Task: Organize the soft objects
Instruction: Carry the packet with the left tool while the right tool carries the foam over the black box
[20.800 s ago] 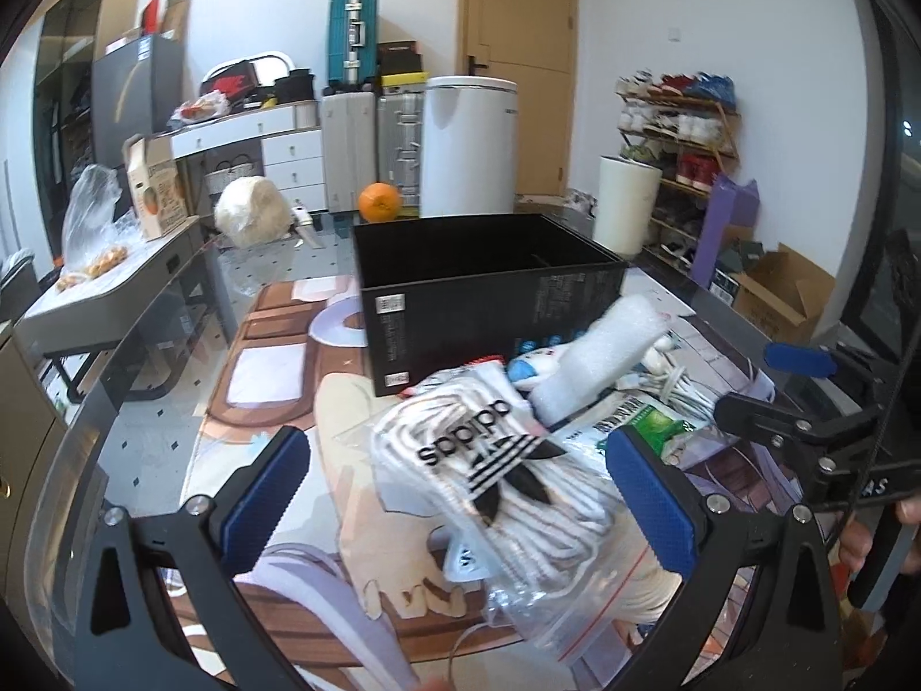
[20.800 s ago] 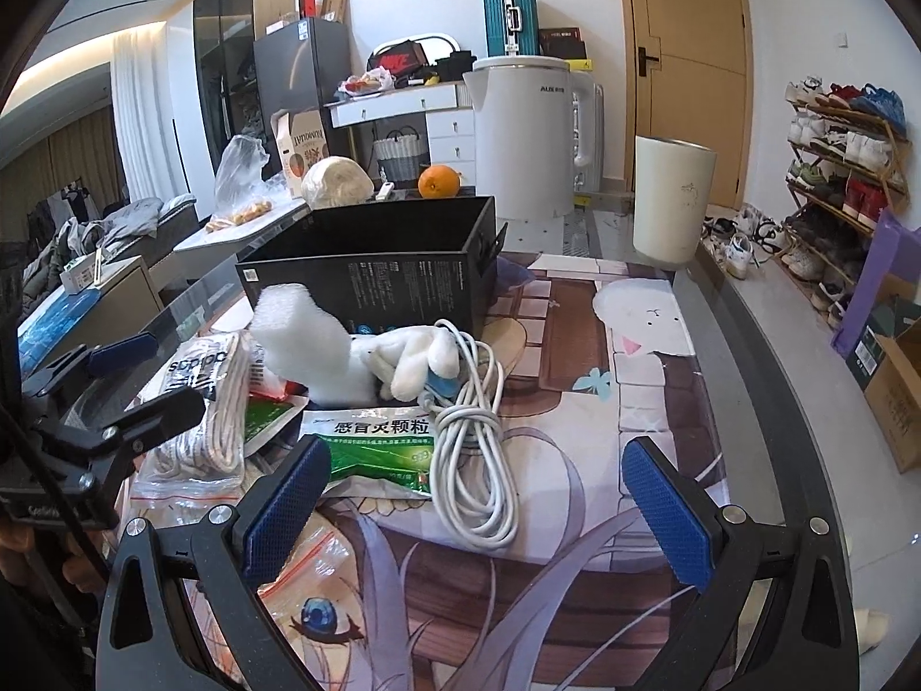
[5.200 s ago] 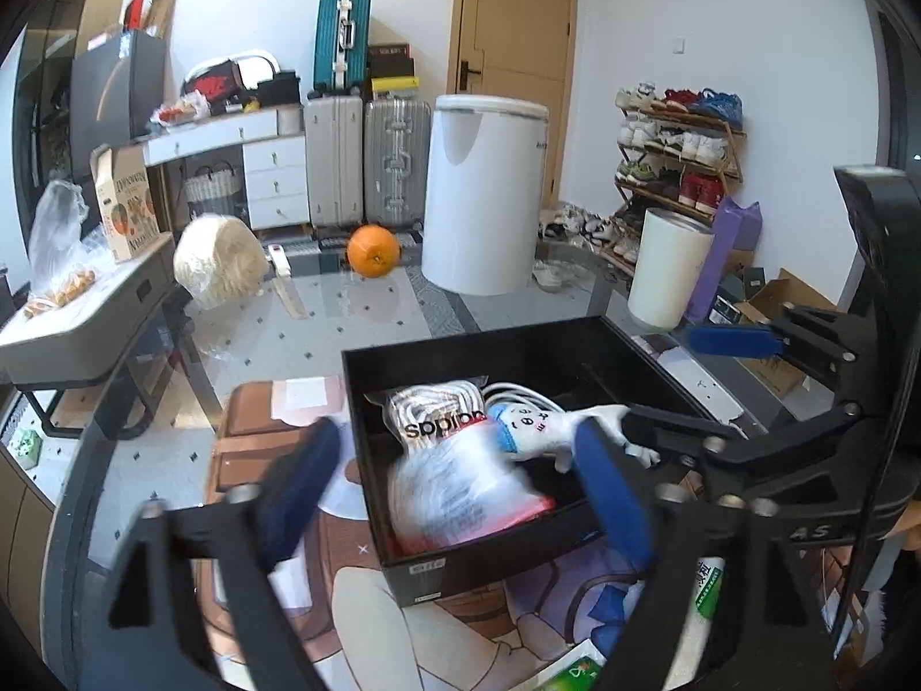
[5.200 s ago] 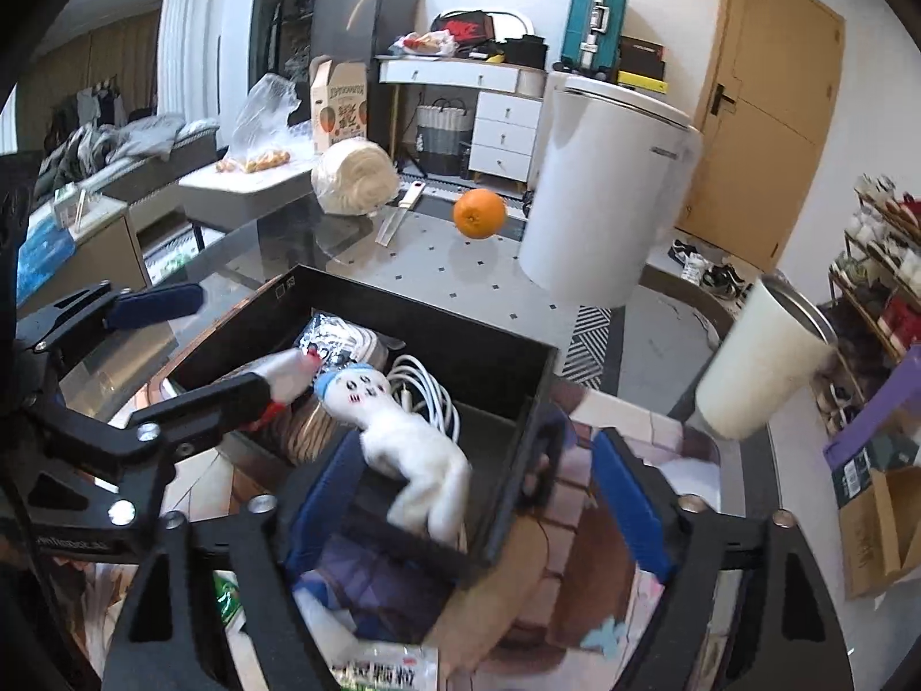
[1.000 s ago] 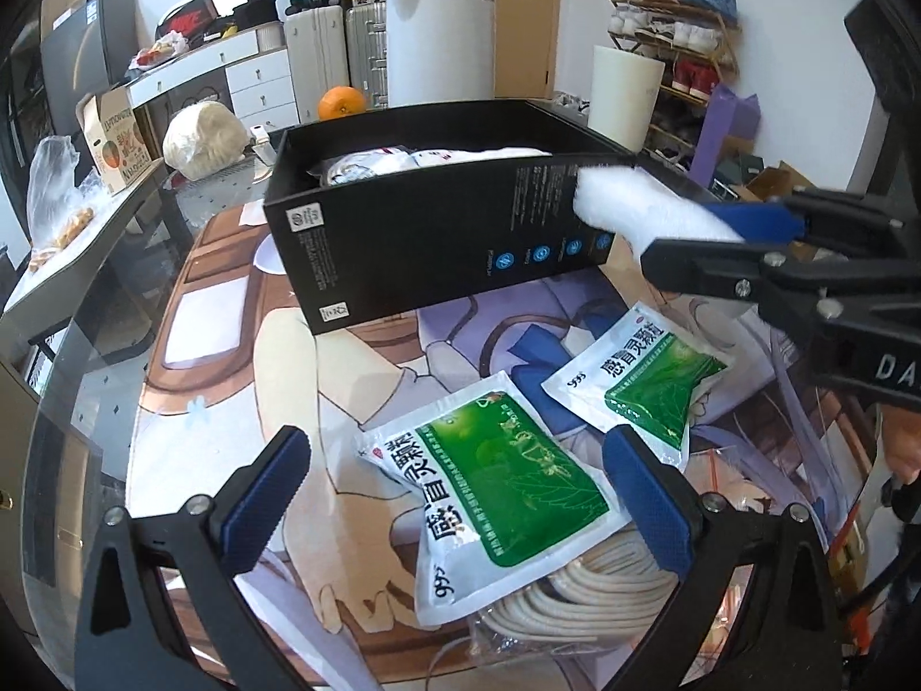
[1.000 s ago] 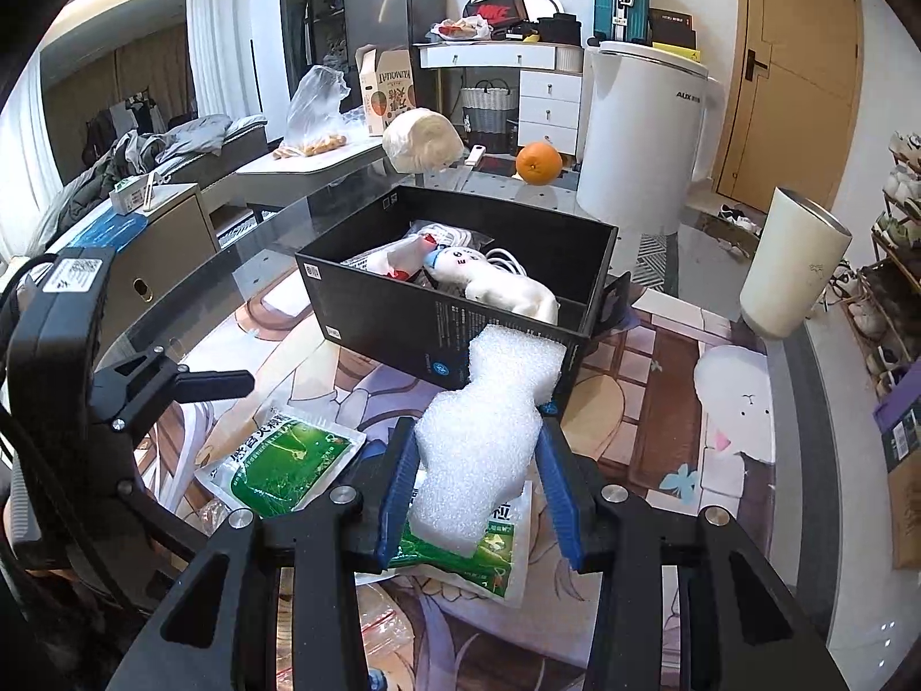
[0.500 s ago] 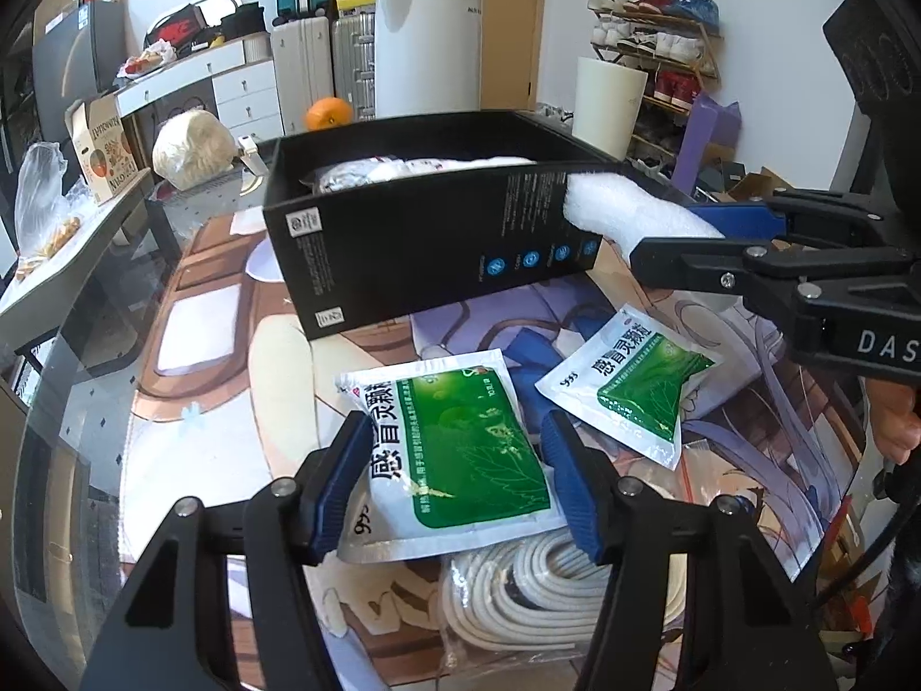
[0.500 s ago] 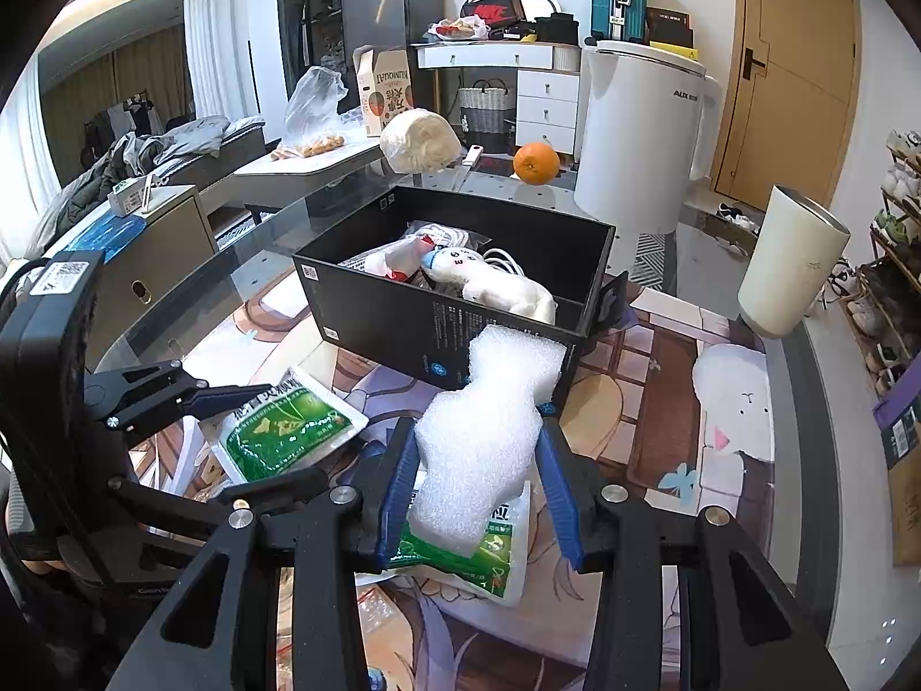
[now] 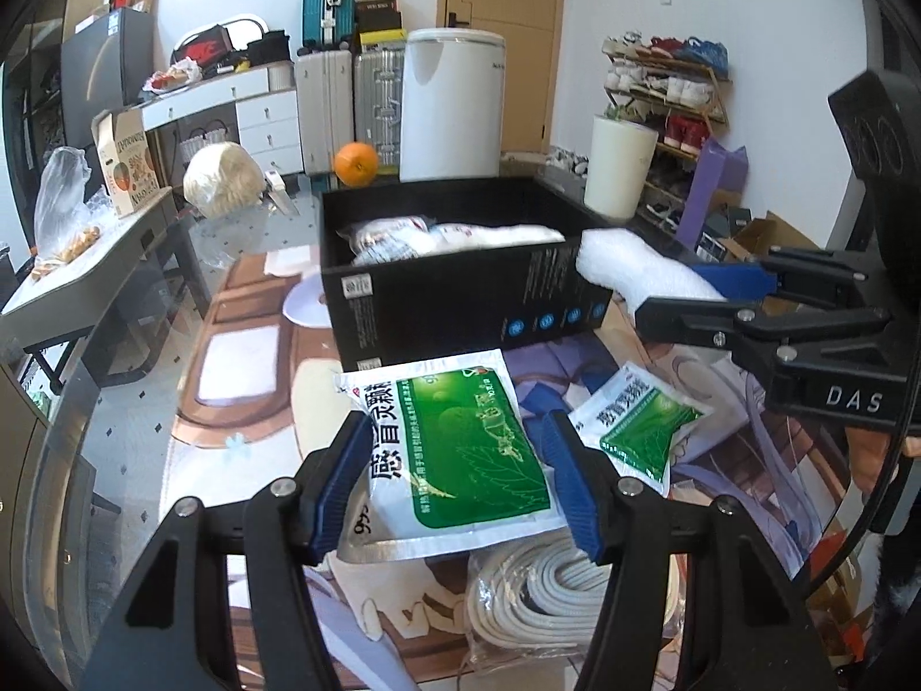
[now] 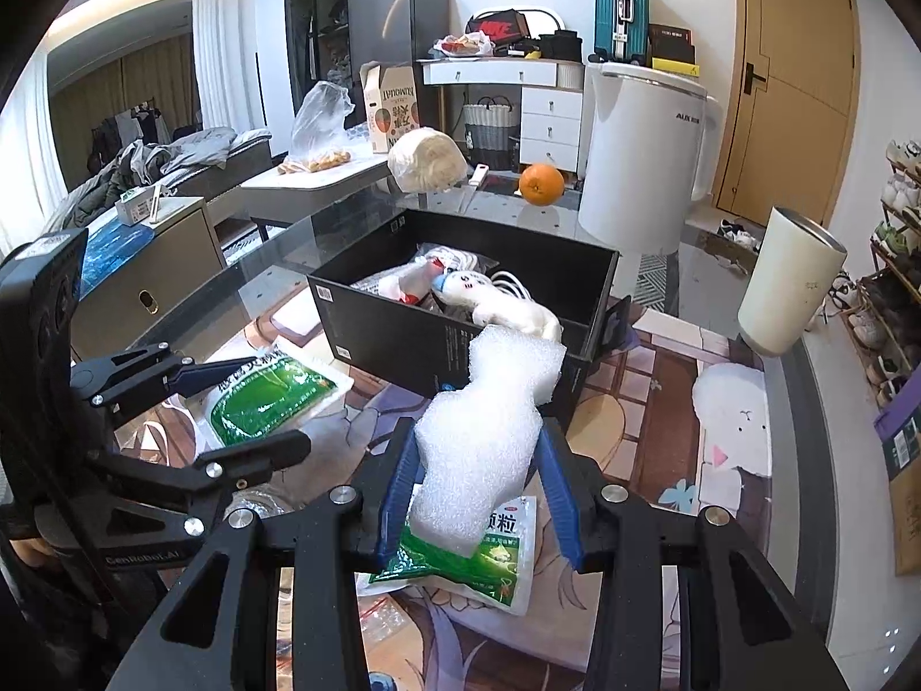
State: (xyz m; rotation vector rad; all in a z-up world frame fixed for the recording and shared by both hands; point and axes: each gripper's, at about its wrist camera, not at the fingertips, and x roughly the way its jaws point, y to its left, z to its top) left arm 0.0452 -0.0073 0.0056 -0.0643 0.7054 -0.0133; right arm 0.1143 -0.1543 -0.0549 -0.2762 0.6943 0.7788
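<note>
My left gripper (image 9: 460, 483) is shut on a green-and-white medicine pouch (image 9: 455, 455) and holds it above the table, in front of the black box (image 9: 460, 305). The pouch also shows in the right wrist view (image 10: 270, 388). My right gripper (image 10: 478, 495) is shut on a white foam block (image 10: 489, 437), held just before the box's near right corner (image 10: 570, 374). The foam block shows in the left wrist view (image 9: 633, 276) too. The box holds a white plush toy (image 10: 501, 302) and a bagged item (image 9: 385, 236).
A second green pouch (image 9: 633, 420) lies on the printed mat under my right gripper. A coiled white cable in a bag (image 9: 541, 599) lies near the front edge. Beyond the box stand a white kettle (image 10: 644, 167), an orange (image 10: 541, 184) and a white cup (image 10: 788, 282).
My left gripper has closed on the green pouch and lifted it up toward the box. My right gripper still holds the foam block, raised slightly nearer the box.
</note>
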